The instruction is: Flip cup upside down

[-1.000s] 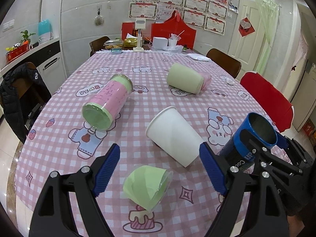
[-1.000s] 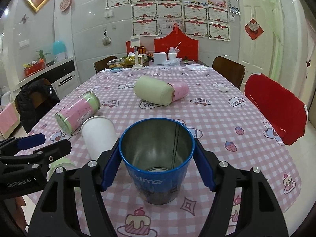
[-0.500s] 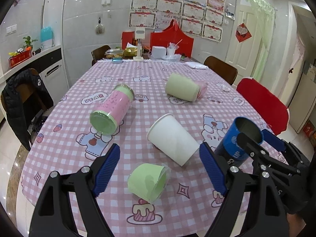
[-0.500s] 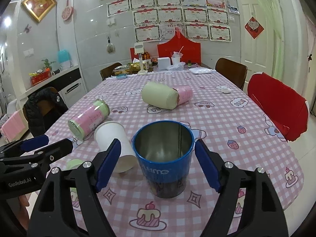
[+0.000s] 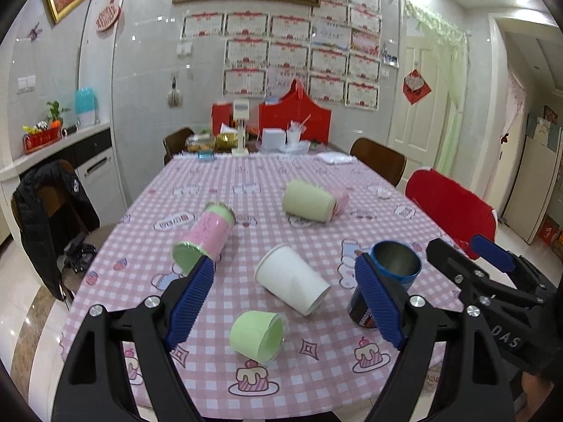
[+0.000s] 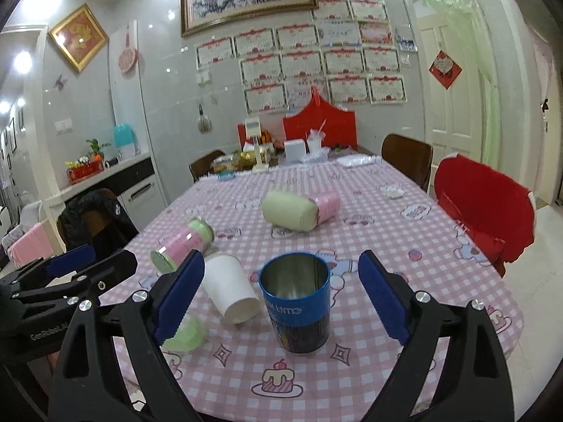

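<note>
A blue metal cup (image 6: 299, 309) stands upright, mouth up, on the pink checked tablecloth (image 6: 404, 246); it also shows in the left wrist view (image 5: 390, 281). My right gripper (image 6: 281, 302) is open, its jaws wide on either side of the cup and pulled back from it, not touching. My left gripper (image 5: 285, 299) is open and empty, above a small green cup (image 5: 257, 337) lying on its side and a white paper cup (image 5: 292, 285) lying on its side.
A pink and green tumbler (image 5: 204, 242) and a green and pink tumbler (image 5: 309, 204) lie on their sides farther back. Clutter sits at the table's far end (image 5: 267, 140). A red-covered chair (image 5: 450, 207) stands right, a chair with a black jacket (image 5: 52, 218) left.
My right gripper has opened off the blue cup and drawn back, leaving it standing upright. Both grippers have pulled back and up from the table.
</note>
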`<state>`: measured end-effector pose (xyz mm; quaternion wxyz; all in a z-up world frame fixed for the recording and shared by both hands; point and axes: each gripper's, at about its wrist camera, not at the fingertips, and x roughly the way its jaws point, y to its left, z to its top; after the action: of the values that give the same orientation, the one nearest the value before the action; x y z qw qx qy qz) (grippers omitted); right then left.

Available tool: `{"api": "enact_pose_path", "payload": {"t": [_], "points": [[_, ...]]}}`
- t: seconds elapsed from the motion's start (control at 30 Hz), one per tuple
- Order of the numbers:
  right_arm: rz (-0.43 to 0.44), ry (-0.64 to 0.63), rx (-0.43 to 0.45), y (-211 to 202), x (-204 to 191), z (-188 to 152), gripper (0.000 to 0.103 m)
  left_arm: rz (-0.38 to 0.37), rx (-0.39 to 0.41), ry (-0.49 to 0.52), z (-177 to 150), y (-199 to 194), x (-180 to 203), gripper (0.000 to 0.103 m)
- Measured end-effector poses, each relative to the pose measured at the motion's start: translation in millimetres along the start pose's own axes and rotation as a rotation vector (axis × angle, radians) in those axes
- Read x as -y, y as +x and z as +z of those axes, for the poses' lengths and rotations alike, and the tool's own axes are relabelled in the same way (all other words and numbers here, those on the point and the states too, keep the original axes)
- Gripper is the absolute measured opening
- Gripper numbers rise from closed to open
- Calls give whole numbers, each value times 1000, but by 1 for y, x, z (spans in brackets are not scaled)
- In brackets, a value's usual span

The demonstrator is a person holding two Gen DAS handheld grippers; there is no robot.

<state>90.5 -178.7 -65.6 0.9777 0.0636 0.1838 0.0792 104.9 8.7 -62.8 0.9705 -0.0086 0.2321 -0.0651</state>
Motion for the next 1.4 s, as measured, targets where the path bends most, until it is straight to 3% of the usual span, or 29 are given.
{"api": "enact_pose_path", "payload": {"t": [0.17,0.6,1.4], "points": [[-4,-22,80,-29,-7,10,92,6,71,9,5,-25,4,81],[-40,-83,212,-69,-15,16,95,21,225,52,15,-76,18,81],[-92,-84,262,-85,-10,5,95,45,331,110,8,-91,32,81]]}}
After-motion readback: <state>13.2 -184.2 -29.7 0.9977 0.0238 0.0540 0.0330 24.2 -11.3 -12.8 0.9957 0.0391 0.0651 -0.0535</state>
